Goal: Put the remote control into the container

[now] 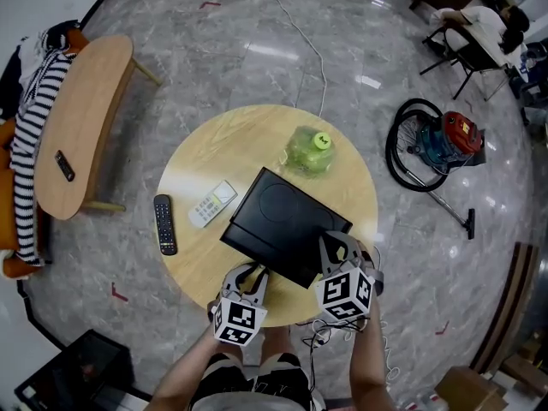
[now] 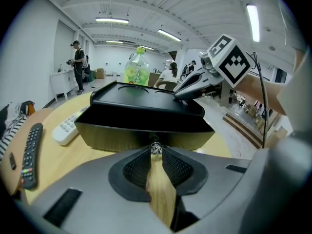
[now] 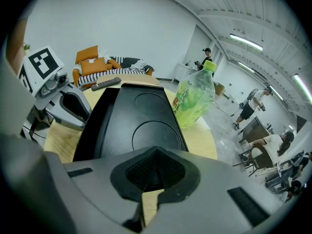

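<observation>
A black lidded container (image 1: 282, 208) sits in the middle of the round wooden table (image 1: 205, 148). Left of it lie a white remote (image 1: 211, 204) and a black remote (image 1: 164, 223). My left gripper (image 1: 254, 272) is at the container's near left side, its jaws a narrow gap apart. In the left gripper view a small metal fitting on the container's front wall (image 2: 146, 126) sits right at the left gripper's (image 2: 156, 150) tips. My right gripper (image 1: 334, 245) is shut, tips on the lid's near right corner. In the right gripper view the lid (image 3: 141, 116) runs under the right gripper (image 3: 155, 152).
A green drink bottle (image 1: 311, 150) stands just behind the container. A wooden bench (image 1: 81, 118) with striped cloth is off to the left. A vacuum cleaner (image 1: 445, 139) and its hose lie on the floor at the right. A cable (image 1: 291, 24) trails across the floor behind the table.
</observation>
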`<state>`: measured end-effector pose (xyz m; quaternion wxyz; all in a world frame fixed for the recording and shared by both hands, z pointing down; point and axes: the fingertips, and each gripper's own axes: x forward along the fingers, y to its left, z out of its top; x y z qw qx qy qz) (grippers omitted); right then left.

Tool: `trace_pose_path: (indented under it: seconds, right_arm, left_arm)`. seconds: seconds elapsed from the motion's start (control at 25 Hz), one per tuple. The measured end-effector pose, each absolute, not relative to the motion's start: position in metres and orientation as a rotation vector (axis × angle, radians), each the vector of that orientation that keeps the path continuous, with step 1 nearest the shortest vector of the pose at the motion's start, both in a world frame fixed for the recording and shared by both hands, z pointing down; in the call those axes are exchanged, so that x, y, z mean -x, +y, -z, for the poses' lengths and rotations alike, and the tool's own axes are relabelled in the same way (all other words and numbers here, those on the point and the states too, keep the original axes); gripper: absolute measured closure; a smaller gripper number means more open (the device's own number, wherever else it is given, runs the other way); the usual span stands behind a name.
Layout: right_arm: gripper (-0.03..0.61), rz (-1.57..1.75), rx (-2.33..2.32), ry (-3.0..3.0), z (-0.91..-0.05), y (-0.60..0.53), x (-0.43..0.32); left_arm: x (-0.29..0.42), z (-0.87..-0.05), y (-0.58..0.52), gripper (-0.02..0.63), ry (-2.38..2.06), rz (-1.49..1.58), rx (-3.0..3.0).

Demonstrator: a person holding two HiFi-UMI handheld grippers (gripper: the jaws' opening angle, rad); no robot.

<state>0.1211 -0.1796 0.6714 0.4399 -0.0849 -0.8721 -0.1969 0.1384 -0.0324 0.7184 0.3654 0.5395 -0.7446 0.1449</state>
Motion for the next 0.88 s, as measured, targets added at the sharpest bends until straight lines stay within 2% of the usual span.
trace_pose_path:
  seconds: [0.88]
  right_arm:
    - [0.571, 0.503, 0.161, -2.164, -0.672, -0.179, -0.121]
  left_arm:
    - [-0.172, -0.724, 0.026, 0.537, -1.891, -0.348, -1.326]
